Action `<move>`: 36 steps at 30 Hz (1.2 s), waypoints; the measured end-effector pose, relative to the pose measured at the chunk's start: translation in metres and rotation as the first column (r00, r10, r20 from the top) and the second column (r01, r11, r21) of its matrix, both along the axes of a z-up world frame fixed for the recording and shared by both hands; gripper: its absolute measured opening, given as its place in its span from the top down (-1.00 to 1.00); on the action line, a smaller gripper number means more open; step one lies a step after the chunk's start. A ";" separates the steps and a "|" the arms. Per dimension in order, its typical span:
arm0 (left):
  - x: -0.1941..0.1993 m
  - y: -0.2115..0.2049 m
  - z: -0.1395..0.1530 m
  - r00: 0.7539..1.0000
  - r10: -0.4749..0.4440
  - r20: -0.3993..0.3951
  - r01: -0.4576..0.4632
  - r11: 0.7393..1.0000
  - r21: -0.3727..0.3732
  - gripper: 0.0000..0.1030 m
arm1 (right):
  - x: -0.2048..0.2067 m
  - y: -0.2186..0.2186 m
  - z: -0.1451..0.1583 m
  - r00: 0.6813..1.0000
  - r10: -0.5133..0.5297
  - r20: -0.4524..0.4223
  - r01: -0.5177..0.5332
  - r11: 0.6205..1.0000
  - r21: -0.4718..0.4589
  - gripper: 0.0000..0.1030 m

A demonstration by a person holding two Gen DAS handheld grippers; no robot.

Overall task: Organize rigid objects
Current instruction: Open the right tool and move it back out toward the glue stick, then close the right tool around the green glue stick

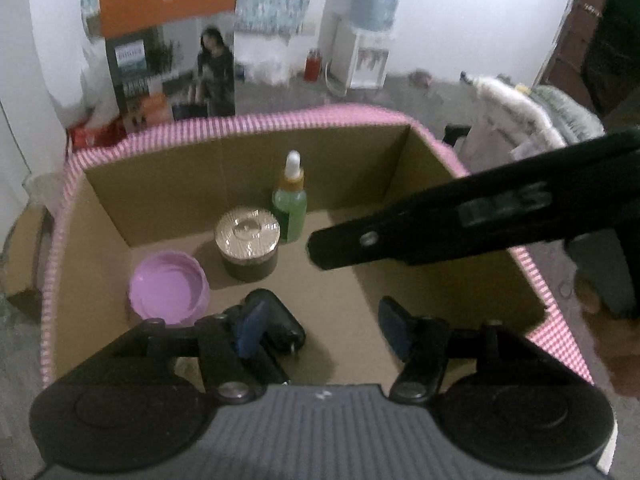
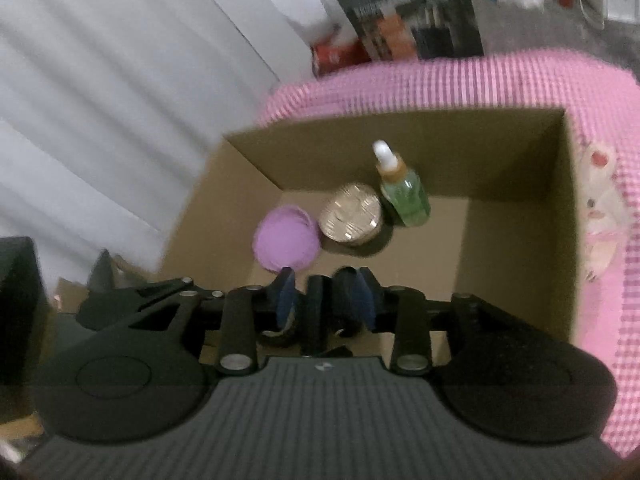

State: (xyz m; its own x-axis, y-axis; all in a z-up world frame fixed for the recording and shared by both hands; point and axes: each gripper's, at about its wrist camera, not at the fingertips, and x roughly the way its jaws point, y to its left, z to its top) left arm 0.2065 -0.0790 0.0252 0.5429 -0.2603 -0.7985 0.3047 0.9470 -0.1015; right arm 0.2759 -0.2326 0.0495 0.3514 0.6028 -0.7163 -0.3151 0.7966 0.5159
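A cardboard box [image 1: 460, 280] with a pink checked rim holds a green dropper bottle [image 1: 290, 210], a gold-lidded jar [image 1: 247, 240] and a purple lid [image 1: 168, 288]. A black oblong object [image 1: 280, 320] lies on the box floor by my left gripper's [image 1: 320, 330] left finger; the jaws stand wide open and grip nothing. The right gripper's black body [image 1: 440, 224] reaches in from the right above the box. In the right wrist view the right gripper [image 2: 324, 296] hangs over the box [image 2: 520, 240] with its pads a little apart. A narrow black thing [image 2: 316, 316] shows between them, with a gap on its left side.
The bottle [image 2: 404, 196], jar [image 2: 352, 216] and purple lid [image 2: 286, 244] cluster at the box's back left. A plush toy [image 2: 600, 208] hangs on the box's right wall. Behind the box stand a printed carton [image 1: 172, 76], a water dispenser [image 1: 368, 40] and a white curtain [image 2: 120, 100].
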 end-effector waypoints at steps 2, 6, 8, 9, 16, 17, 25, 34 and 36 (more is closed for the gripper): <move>-0.016 0.002 0.014 0.999 -0.014 0.053 0.015 1.000 -0.008 -0.33 | -0.020 -0.010 0.017 0.998 -0.012 0.061 0.011 1.000 0.026 0.06; -0.057 0.004 0.038 0.986 -0.049 0.157 0.051 0.999 -0.013 -0.41 | -0.069 -0.033 0.047 0.981 -0.053 0.184 0.037 0.995 0.090 -0.09; -0.074 0.003 0.042 0.979 -0.077 0.187 0.082 0.997 -0.016 -0.46 | -0.095 -0.047 0.056 0.971 -0.082 0.223 0.053 0.990 0.133 -0.13; -0.084 0.003 0.043 0.977 -0.092 0.193 0.098 0.995 -0.020 -0.47 | -0.108 -0.055 0.059 0.967 -0.097 0.237 0.061 0.986 0.152 -0.14; -0.127 -0.013 0.006 0.967 -0.195 0.163 0.197 0.980 0.002 -0.47 | -0.182 -0.083 0.029 0.943 -0.214 0.254 0.162 0.964 0.210 -0.15; -0.129 -0.017 -0.003 0.966 -0.205 0.156 0.204 0.979 0.023 -0.47 | -0.187 -0.083 0.018 0.944 -0.224 0.241 0.175 0.962 0.208 -0.15; -0.122 -0.036 -0.068 0.972 -0.192 0.134 0.169 0.971 0.167 -0.44 | -0.184 -0.068 -0.057 0.958 -0.251 0.137 0.235 0.964 0.124 -0.04; -0.098 -0.035 -0.095 0.982 -0.151 0.112 0.132 0.978 0.160 -0.44 | -0.146 -0.046 -0.095 0.966 -0.235 0.107 0.231 0.972 0.050 -0.01; -0.095 -0.035 -0.098 0.982 -0.153 0.109 0.135 0.979 0.152 -0.44 | -0.144 -0.046 -0.097 0.968 -0.229 0.099 0.225 0.973 0.048 -0.01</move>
